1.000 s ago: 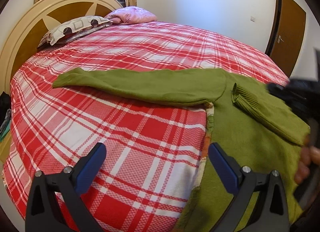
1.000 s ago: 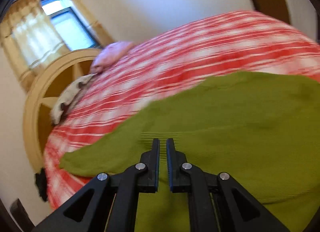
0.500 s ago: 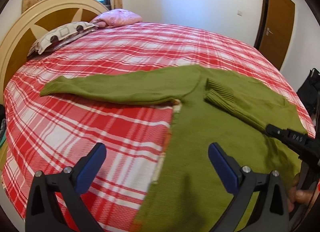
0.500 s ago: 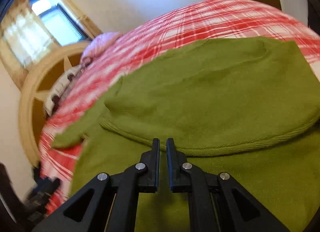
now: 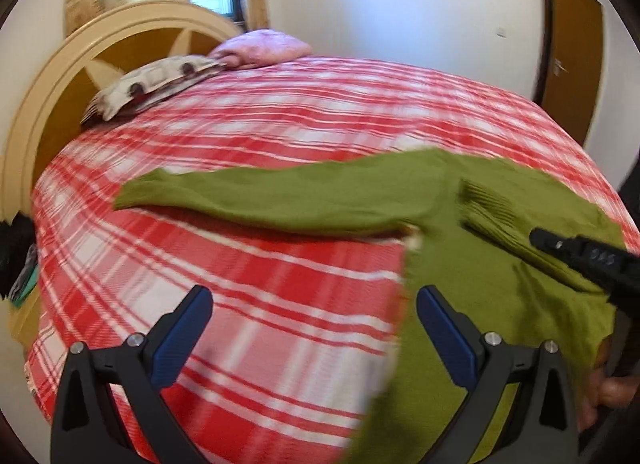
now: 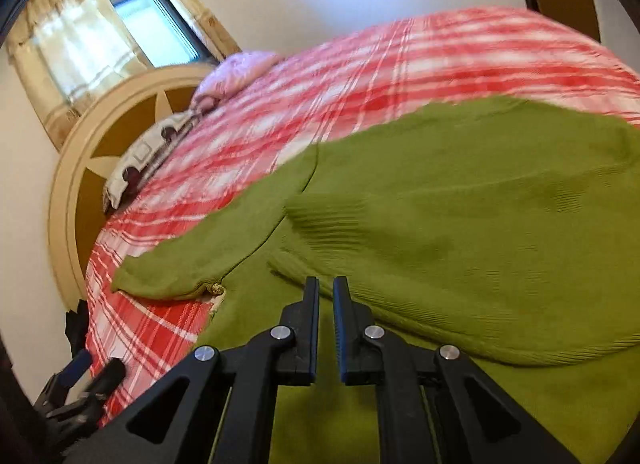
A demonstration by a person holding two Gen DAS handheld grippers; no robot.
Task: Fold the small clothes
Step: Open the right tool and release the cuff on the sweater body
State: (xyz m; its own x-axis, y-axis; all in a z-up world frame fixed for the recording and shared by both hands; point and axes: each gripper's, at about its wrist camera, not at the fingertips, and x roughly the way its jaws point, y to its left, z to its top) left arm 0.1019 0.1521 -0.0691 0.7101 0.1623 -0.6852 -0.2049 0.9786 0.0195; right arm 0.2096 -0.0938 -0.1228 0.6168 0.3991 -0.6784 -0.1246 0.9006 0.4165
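Left wrist view: a green knit sweater (image 5: 492,264) lies flat on a bed covered with a red-and-white plaid sheet (image 5: 260,264). One sleeve (image 5: 280,200) stretches straight out from the sweater's body toward the curved wooden headboard (image 5: 52,104) side of the bed. The other sleeve (image 5: 516,228) is folded across the sweater's chest, its ribbed cuff pointing toward the collar end. The left tool (image 5: 314,328) hangs above the sheet with its blue-padded jaws spread wide, nothing between them; one finger is over bare plaid, the other over the sweater's edge. The right tool (image 5: 538,238) reaches in from the sweater's far side, its dark tip over the folded sleeve; whether it touches the knit cannot be told here. Beyond the sweater, against the headboard, sit a patterned pillow (image 5: 152,84) and a pink pillow (image 5: 264,50).

Right wrist view: the right tool (image 6: 326,298) is clenched, its two jaws nearly together with only a thin slit between them and no cloth caught in it. It sits low over the sweater (image 6: 480,224), just beside the ribbed cuff of the folded sleeve (image 6: 328,224). The outstretched sleeve (image 6: 192,268) runs away from the sweater's body toward the headboard (image 6: 76,192). The left tool (image 6: 86,376) shows blurred off the sweater's near side, over the plaid sheet (image 6: 360,76).
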